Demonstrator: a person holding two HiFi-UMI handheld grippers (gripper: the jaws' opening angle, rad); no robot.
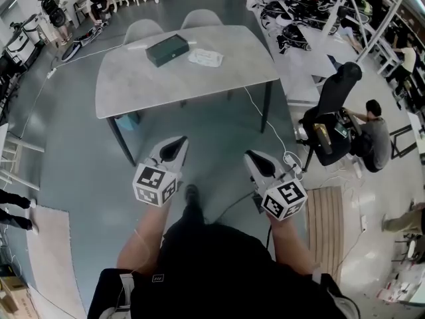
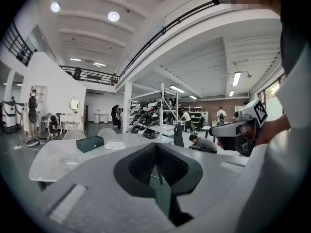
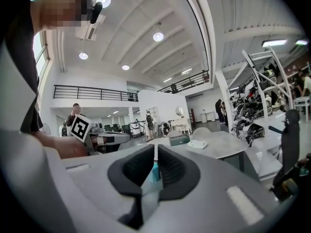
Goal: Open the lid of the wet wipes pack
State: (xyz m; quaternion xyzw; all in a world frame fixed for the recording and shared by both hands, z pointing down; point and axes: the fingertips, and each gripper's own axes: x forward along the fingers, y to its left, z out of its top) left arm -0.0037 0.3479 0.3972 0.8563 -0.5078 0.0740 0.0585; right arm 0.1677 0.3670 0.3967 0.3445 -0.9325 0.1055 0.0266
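The wet wipes pack [image 1: 205,58] is a flat white packet lying on the grey table [image 1: 133,85], beside a dark green box [image 1: 167,49]. It also shows as the small white pack [image 2: 115,145] in the left gripper view and the pack [image 3: 198,144] in the right gripper view. Both grippers hang over the floor, well short of the table. My left gripper [image 1: 174,145] [image 2: 155,147] is shut with nothing in it. My right gripper [image 1: 255,158] [image 3: 156,148] also has its jaws together and holds nothing.
Two pale chairs [image 1: 143,28] stand behind the table, and a blue bin [image 1: 126,120] sits under it. A black office chair [image 1: 335,111] and a seated person [image 1: 375,135] are at the right. A cable and power strip [image 1: 291,159] and a slatted board [image 1: 325,224] lie on the floor.
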